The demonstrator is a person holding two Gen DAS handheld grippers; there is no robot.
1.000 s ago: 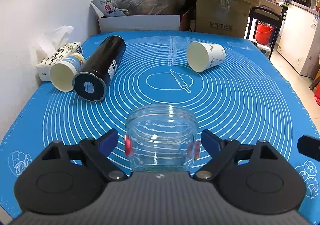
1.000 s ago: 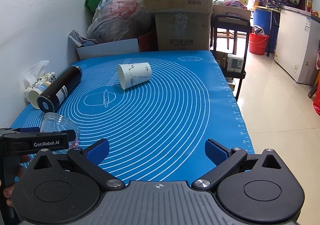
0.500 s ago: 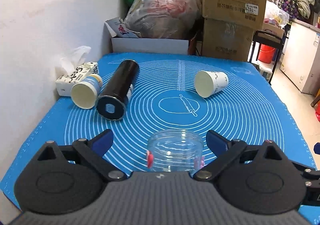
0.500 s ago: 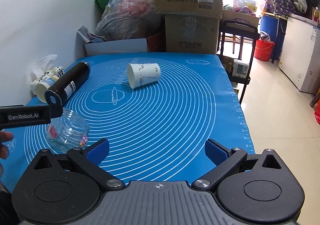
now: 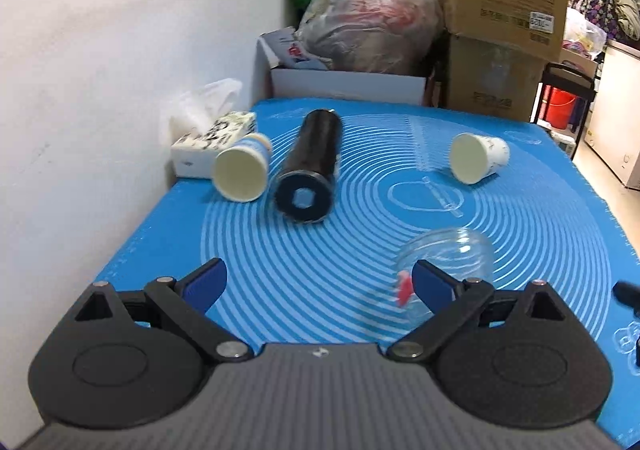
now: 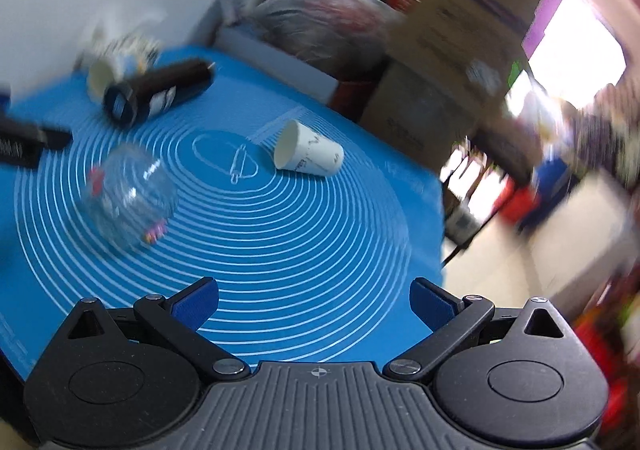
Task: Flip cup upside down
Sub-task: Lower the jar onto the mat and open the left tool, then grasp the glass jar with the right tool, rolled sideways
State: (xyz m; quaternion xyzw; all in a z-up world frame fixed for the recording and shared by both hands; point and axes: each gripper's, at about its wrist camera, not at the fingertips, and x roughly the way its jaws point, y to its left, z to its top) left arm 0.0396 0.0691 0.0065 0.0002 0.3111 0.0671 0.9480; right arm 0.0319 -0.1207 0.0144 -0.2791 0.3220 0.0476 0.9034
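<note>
Bright, even room light; the right wrist view is heavily motion-blurred, with window (image 6: pixel 576 50) glare and fisheye-bent edges

We pull the left hand-held gripper (image 5: pixel 316 284) back, empty; glass cup (image 5: pixel 448 254) now sits off its right finger.

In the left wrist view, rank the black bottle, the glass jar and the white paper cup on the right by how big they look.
1. black bottle
2. glass jar, partly hidden by a gripper finger, so this is unsure
3. white paper cup, farther from the camera than the jar
</note>
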